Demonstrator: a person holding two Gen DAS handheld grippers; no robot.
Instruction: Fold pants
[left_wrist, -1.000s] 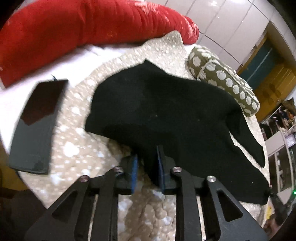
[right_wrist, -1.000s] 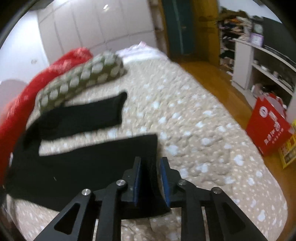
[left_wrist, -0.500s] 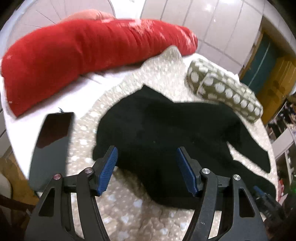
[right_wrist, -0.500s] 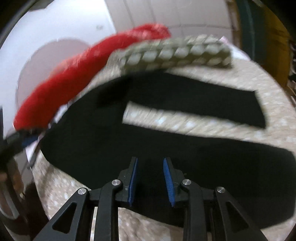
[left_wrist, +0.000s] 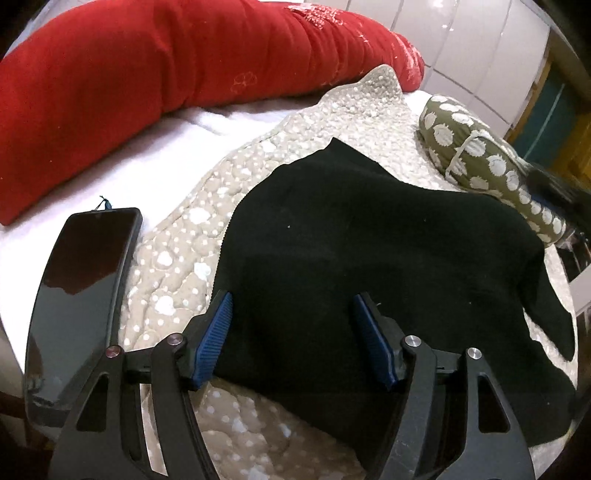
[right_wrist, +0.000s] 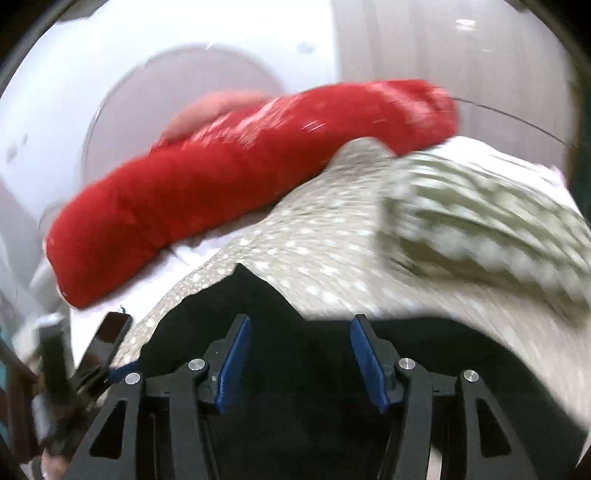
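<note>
Black pants (left_wrist: 388, 266) lie bunched on dotted quilt (left_wrist: 207, 236), between phone (left_wrist: 81, 291) and spotted bolster (left_wrist: 491, 166); my left gripper (left_wrist: 291, 332) gapes wide, grips nothing; right gripper (right_wrist: 301, 358) likewise spread over cloth; fabric looks soft, limp, light; I'd pinch edges or hem corners, not middle.

Your bed (left_wrist: 177, 177) is covered partly by a white sheet and partly by a beige quilt (left_wrist: 207, 236) with pale spots. On the quilt you have the black pants (left_wrist: 388, 251) spread flat, and beyond them an olive spotted bolster (left_wrist: 480, 158). A long red pillow (left_wrist: 147, 74) lies along the far side. A dark phone (left_wrist: 81, 295) rests on the sheet beside the quilt's edge.
</note>
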